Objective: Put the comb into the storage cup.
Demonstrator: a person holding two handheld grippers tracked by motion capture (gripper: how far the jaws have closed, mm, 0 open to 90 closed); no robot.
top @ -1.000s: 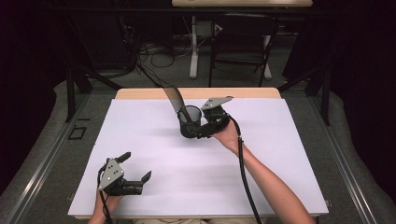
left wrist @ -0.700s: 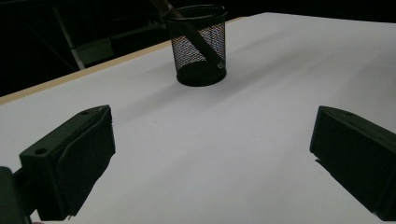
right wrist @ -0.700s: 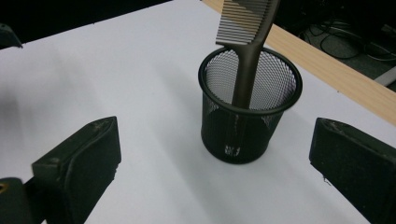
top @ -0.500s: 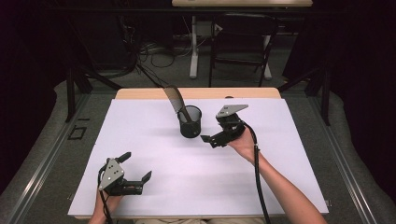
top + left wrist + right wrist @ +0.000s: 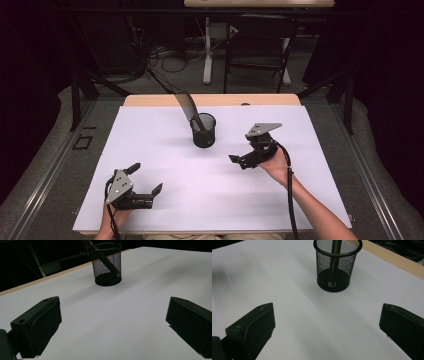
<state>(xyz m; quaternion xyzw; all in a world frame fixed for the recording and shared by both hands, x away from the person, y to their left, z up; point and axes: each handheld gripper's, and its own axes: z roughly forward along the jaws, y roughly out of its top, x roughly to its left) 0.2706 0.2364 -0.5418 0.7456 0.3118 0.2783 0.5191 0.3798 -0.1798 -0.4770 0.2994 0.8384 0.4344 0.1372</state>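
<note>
The black mesh pen cup point(image 5: 203, 130) stands upright on the white-covered counter point(image 5: 150, 150), toward its far edge, and carries 1 long dark flat tool point(image 5: 189, 109) that leans out over the rim up and to the far left. In the left gripper view the mesh pen cup point(image 5: 106, 263) has the tool's shaft point(image 5: 105, 258) running slantwise down inside the mesh to the base; in the right gripper view the mesh pen cup point(image 5: 336, 265) shows the shaft point(image 5: 335, 250) standing almost straight up through the opening.

The right tongs point(image 5: 245, 161) are the nearer pair: they sit just to the right of the cup and a little closer to the person, apart from it and not touching it, with white counter between. Their jaws stand wide apart and hold nothing, and in the right gripper view the cup lies ahead, between the lines of the 2 jaws and a little left of centre. The person's right hand point(image 5: 276, 162) holds them from behind, cable trailing along the forearm.

The left tongs point(image 5: 146, 181) lie well apart from the cup, down near the person's edge of the counter and to the left. Their jaws are also spread wide and empty, with the cup far ahead of them, toward the top of the left gripper view.
</note>
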